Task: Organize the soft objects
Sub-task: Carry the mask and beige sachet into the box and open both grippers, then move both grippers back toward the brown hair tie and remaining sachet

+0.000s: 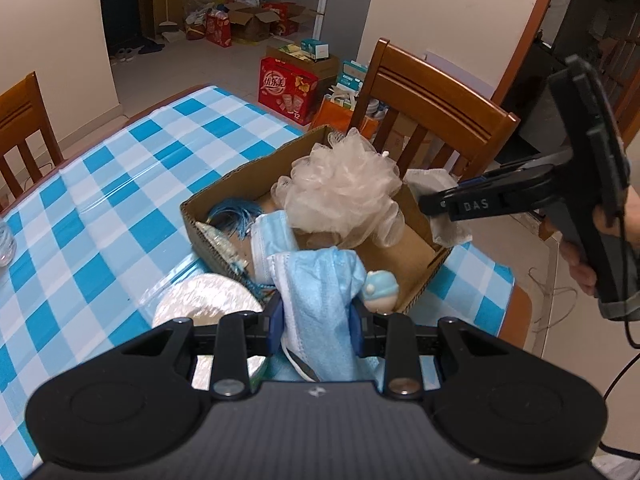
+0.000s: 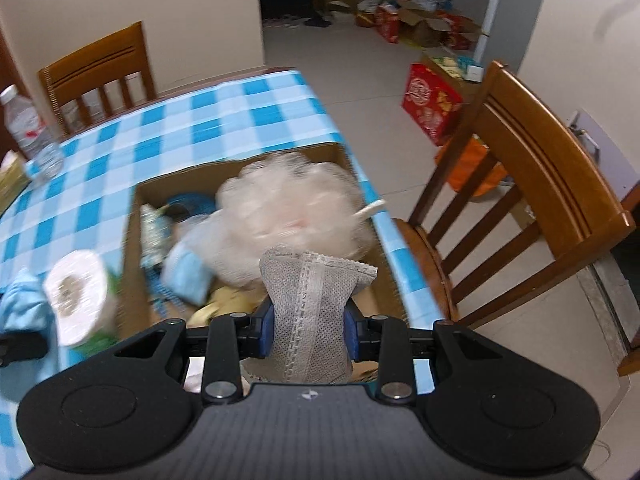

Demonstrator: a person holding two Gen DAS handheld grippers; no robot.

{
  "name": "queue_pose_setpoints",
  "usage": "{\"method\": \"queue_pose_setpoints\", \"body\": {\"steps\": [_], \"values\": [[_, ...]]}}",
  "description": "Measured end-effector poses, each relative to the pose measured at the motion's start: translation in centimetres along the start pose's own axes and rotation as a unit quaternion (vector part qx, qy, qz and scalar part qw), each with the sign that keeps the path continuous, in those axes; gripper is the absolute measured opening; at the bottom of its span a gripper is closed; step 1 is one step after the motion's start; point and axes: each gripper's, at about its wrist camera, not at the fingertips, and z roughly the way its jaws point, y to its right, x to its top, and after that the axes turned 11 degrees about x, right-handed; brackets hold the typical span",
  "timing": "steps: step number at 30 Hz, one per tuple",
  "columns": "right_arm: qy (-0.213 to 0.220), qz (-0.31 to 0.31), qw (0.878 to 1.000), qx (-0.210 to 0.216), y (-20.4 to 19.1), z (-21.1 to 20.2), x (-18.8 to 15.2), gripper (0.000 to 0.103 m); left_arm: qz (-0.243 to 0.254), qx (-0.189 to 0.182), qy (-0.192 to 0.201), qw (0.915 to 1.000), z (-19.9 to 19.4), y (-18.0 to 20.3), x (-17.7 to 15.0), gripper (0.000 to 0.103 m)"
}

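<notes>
The table under a blue-and-white checked cloth [image 1: 120,184] carries an open brown cardboard box [image 1: 208,196] at its edge beside a wooden chair [image 1: 432,96]. Already in the box: a pale pink mesh bath pouf [image 1: 344,184], a blue tassel cord [image 1: 232,212] and a blue face mask [image 1: 272,236]. A white paper roll [image 2: 76,296] stands outside on the cloth, apparently still to be stowed. The left gripper [image 1: 316,324] is clamped on a folded blue disposable mask [image 1: 320,300] at the box's near wall. The right gripper [image 2: 308,328] pinches a grey mesh pouch [image 2: 308,308] over the box. Judged partly complete: both held items await release.

2 grippers [image 1: 316,320] [image 2: 308,328], both clamped
</notes>
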Motion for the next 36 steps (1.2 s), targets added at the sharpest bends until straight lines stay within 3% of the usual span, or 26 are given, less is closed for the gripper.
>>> {"method": "queue_pose_setpoints", "body": {"steps": [1, 3, 5, 9, 14, 15, 17, 18, 19, 25, 36], "values": [[0.002, 0.004, 1.0, -0.005, 0.6, 0.3, 0.2, 0.041, 0.001, 0.002, 0.0, 1.0, 0.3, 0.2, 0.2, 0.031], [0.0, 0.008, 1.0, -0.012, 1.5, 1.1, 0.5, 0.067, 0.002, 0.003, -0.003, 1.0, 1.0, 0.4, 0.6, 0.031], [0.001, 0.019, 1.0, -0.019, 2.3, 1.6, 0.5, 0.084, 0.001, 0.003, -0.006, 1.0, 1.7, 0.6, 1.0, 0.031], [0.018, 0.019, 0.999, -0.019, 2.7, 1.5, 0.3, 0.097, 0.007, 0.003, -0.005, 1.0, 2.7, 1.5, 1.5, 0.031], [0.024, 0.016, 1.0, -0.002, 3.0, 1.0, 0.0, 0.101, 0.01, 0.004, -0.001, 0.9999, 3.7, 2.6, 2.3, 0.032], [0.024, 0.015, 1.0, -0.001, 3.1, 1.0, -0.1, 0.101, 0.012, 0.005, 0.003, 0.9999, 3.8, 2.8, 2.5, 0.039], [0.022, 0.012, 1.0, -0.002, 3.0, 1.1, -0.3, 0.101, 0.014, 0.006, 0.008, 0.9999, 4.1, 3.1, 2.9, 0.068], [0.021, 0.012, 1.0, -0.003, 3.1, 1.1, -0.4, 0.101, 0.011, 0.009, 0.014, 0.9998, 4.2, 3.2, 3.0, 0.089], [0.021, 0.012, 1.0, -0.003, 3.2, 1.0, -0.6, 0.101, 0.006, 0.013, 0.026, 0.9996, 4.2, 3.2, 3.0, 0.097], [0.022, 0.016, 1.0, -0.002, 3.6, 0.7, -1.3, 0.101, -0.016, 0.022, 0.035, 0.999, 4.2, 2.9, 2.7, 0.098], [0.03, 0.003, 0.999, 0.023, 2.3, 0.4, -2.2, 0.103, -0.024, 0.08, 0.057, 0.9949, 2.4, 2.4, 0.0, 0.099]]}}
